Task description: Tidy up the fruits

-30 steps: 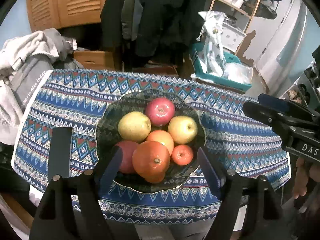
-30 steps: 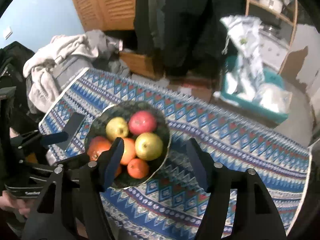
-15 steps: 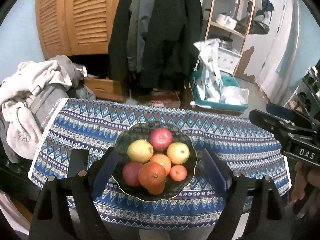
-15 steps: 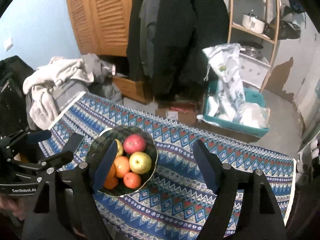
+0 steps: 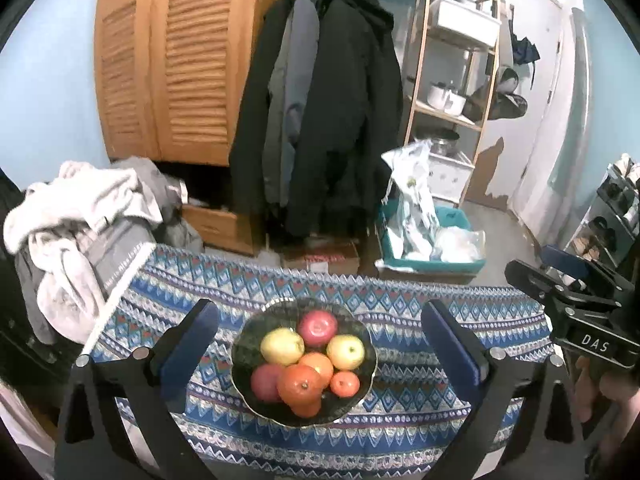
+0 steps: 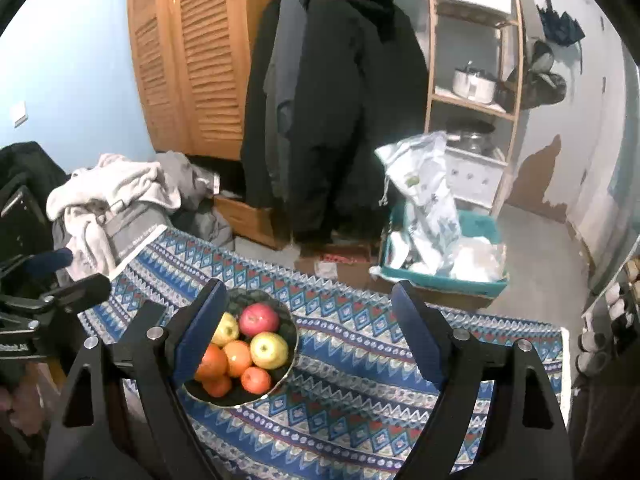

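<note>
Fruits piled in a dark, scallop-edged bowl (image 5: 362,384), which stands on the table near its left end. At the back of the pile lies a red apple (image 5: 317,327), flanked by two yellow apples (image 5: 282,346); in front sit a large orange (image 5: 301,385), a smaller orange (image 5: 345,383) to its right, and a second reddish fruit (image 5: 265,381) at the left. The table is covered by a blue patterned cloth (image 5: 420,412) of zigzag bands.

The left claw (image 5: 320,350) hangs above the table, its jaws opening and spread wider than the bowl in this view, with nothing pinched between them. The right claw (image 6: 310,334) is likewise raised, its jaws opening and empty; in its own view, its left finger (image 6: 200,328) overlaps the bowl's left side, and the pads touch no fruit. In the left wrist view the right claw's black body appears at the right edge.

Beyond the table: heaped pale laundry (image 5: 76,216) at the left, dark coats (image 5: 332,120) on a rail, a louvred wooden wardrobe (image 5: 180,60), a teal bin (image 5: 436,256) and a wooden shelf unit (image 5: 452,80).
</note>
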A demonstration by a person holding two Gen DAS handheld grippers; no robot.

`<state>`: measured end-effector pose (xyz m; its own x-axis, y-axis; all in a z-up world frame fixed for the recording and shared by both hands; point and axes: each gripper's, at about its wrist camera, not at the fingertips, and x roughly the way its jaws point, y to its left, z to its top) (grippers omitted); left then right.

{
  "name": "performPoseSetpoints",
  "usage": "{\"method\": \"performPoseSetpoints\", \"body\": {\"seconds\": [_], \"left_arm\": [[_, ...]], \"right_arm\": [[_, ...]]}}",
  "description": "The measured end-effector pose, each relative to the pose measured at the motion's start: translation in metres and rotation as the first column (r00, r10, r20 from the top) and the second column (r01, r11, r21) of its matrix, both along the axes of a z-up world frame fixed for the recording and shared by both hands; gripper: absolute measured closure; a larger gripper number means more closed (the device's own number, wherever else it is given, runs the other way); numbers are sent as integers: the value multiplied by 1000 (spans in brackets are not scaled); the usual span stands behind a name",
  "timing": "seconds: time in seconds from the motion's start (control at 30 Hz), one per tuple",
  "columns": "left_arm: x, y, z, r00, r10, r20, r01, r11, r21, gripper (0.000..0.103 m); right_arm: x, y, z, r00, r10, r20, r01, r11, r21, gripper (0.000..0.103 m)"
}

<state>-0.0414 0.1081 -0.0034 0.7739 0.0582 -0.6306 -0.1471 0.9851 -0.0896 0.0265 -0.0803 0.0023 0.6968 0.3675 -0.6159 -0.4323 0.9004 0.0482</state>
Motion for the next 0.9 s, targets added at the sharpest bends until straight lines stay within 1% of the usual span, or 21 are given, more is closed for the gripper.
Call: {"method": "performPoseSetpoints", "body": {"seconds": [0.1, 0.27, 0.4, 0.53, 0.9], "left_arm": [[-3, -4, 6, 1000, 1, 16, -2, 1000, 26, 1], [-3, -7, 9, 1000, -2, 13, 2, 1000, 30, 1], [-2, -9, 9, 1000, 5, 18, -5, 999, 53, 1], [-3, -12, 9, 1000, 6, 15, -7, 998, 65, 1], [-3, -12, 7, 1000, 3, 12, -4, 998, 69, 1]], "right_arm": [[-4, -6, 7, 1000, -7, 17, 7, 1000, 9, 19], [-9, -15, 14, 999, -23, 39, 22, 1000, 21, 19], [-11, -19, 17, 998, -35, 53, 34, 999, 23, 19], [-12, -22, 19, 997, -40, 59, 39, 999, 22, 19], [-9, -25, 18, 998, -44, 54, 43, 999, 18, 19]]}}
